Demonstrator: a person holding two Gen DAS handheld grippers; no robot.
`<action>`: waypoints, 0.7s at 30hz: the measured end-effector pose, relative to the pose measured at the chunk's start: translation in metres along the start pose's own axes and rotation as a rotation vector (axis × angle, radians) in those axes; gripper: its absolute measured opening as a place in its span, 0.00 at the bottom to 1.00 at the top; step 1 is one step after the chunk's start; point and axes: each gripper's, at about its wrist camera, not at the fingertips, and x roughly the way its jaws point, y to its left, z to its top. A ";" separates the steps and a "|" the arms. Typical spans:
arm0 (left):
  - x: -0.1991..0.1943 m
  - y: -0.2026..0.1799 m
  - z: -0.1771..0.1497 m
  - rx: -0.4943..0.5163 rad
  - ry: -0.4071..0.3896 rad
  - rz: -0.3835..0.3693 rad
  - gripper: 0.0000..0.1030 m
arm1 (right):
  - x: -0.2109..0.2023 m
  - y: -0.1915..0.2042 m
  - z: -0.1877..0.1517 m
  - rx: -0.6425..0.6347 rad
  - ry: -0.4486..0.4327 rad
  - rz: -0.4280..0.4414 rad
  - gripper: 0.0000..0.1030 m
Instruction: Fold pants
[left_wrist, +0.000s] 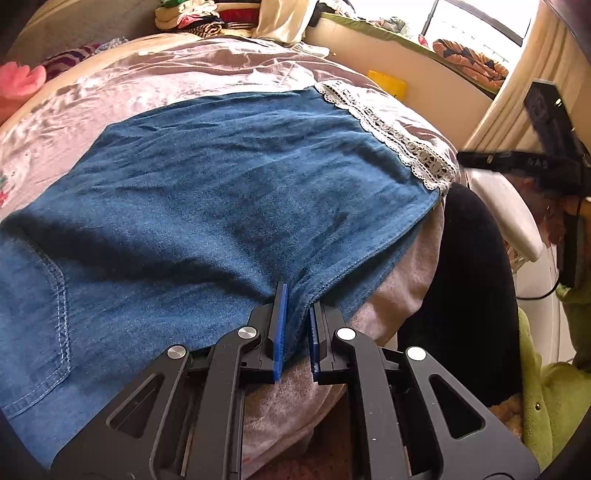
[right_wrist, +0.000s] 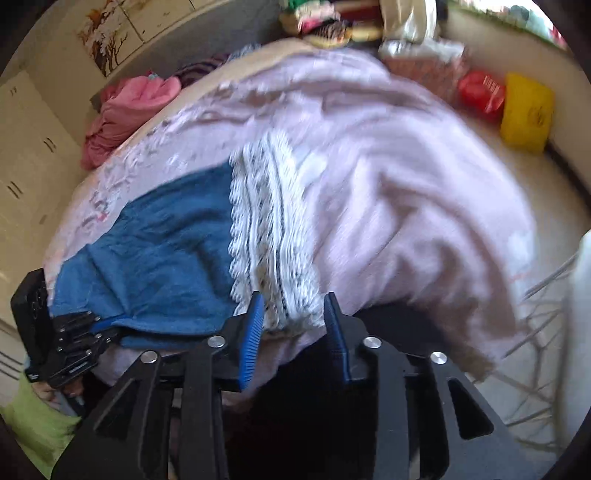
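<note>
Blue denim pants (left_wrist: 229, 206) with a white lace hem (left_wrist: 388, 129) lie spread on a bed covered by a pale pink sheet (left_wrist: 184, 74). My left gripper (left_wrist: 295, 317) is shut on a fold of the pants' near edge, the denim pinched between its blue pads. It also shows at the left of the right wrist view as the left gripper (right_wrist: 74, 332), gripping the pants (right_wrist: 159, 251). My right gripper (right_wrist: 293, 310) is open, and the lace hem (right_wrist: 269, 229) lies loose between its fingertips at the bed's edge. The right gripper (left_wrist: 546, 147) appears blurred at the far right.
Piled clothes (right_wrist: 332, 22) sit at the bed's far end, and a pink cloth (right_wrist: 125, 110) lies at its left. A red bag (right_wrist: 480, 94) and a yellow bag (right_wrist: 528, 110) stand on the floor at right. A person's green sleeve (left_wrist: 554, 398) is at the near right.
</note>
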 end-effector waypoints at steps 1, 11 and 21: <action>-0.001 -0.001 0.000 0.003 -0.002 0.001 0.05 | -0.001 0.005 0.002 -0.022 -0.019 0.004 0.34; -0.021 -0.003 -0.013 -0.024 -0.004 -0.012 0.16 | 0.080 0.037 -0.002 -0.139 0.158 0.071 0.37; -0.007 0.033 -0.012 -0.149 0.019 0.095 0.35 | 0.063 0.041 0.009 -0.162 0.155 0.134 0.48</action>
